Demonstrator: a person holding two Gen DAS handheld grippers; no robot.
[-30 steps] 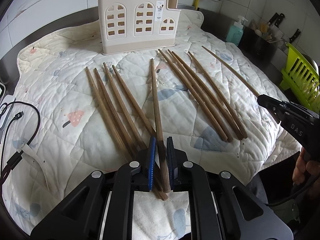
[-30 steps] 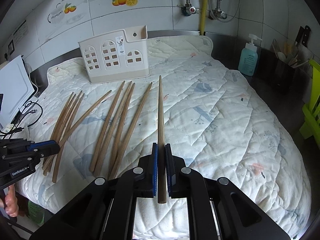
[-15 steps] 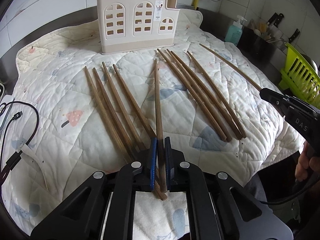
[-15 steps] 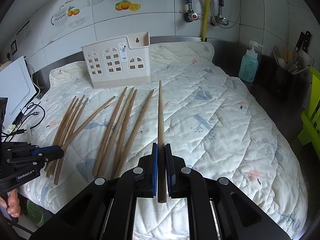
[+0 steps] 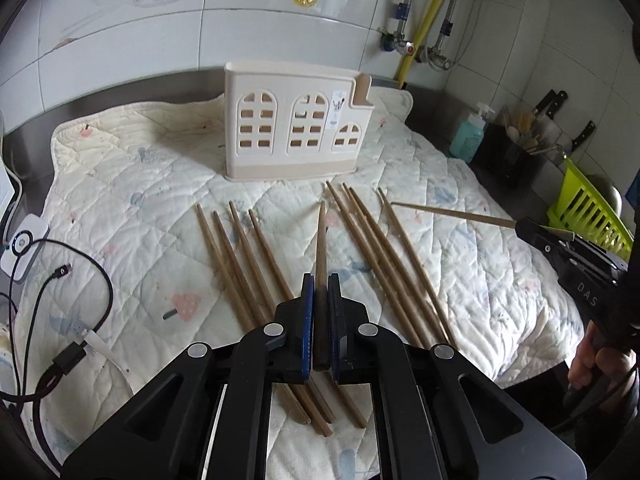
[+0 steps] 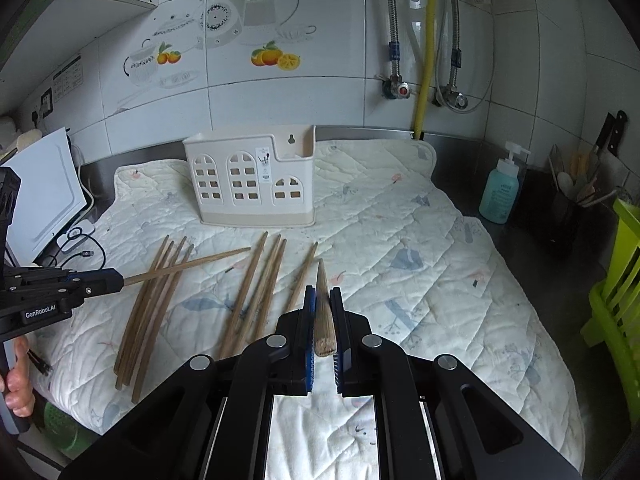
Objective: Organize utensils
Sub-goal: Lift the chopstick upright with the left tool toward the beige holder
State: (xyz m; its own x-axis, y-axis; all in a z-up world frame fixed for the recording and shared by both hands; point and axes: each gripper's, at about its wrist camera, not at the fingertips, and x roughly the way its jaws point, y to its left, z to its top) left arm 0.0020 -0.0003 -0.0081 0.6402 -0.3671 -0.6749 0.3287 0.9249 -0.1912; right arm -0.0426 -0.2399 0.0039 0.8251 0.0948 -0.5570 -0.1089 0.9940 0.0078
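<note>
A cream utensil holder (image 5: 298, 126) with arched windows stands at the back of the quilted mat; it also shows in the right wrist view (image 6: 250, 180). Several wooden chopsticks (image 5: 244, 264) lie in two groups on the mat (image 5: 120, 208). My left gripper (image 5: 319, 292) is shut on one chopstick (image 5: 320, 240), lifted off the mat and pointing toward the holder. My right gripper (image 6: 322, 304) is shut on another chopstick (image 6: 322, 296), also raised. In the left wrist view the right gripper (image 5: 536, 232) holds its chopstick (image 5: 452, 215) level above the right group.
Black and white cables (image 5: 60, 300) lie at the mat's left edge. A teal soap bottle (image 6: 500, 188), a dark utensil pot (image 6: 572, 208) and a green rack (image 6: 616, 280) stand to the right. A white board (image 6: 44, 196) leans at the left.
Both grippers have lifted their chopsticks off the mat and tilted up; both views now take in more of the wall, and the holder appears lower in frame.
</note>
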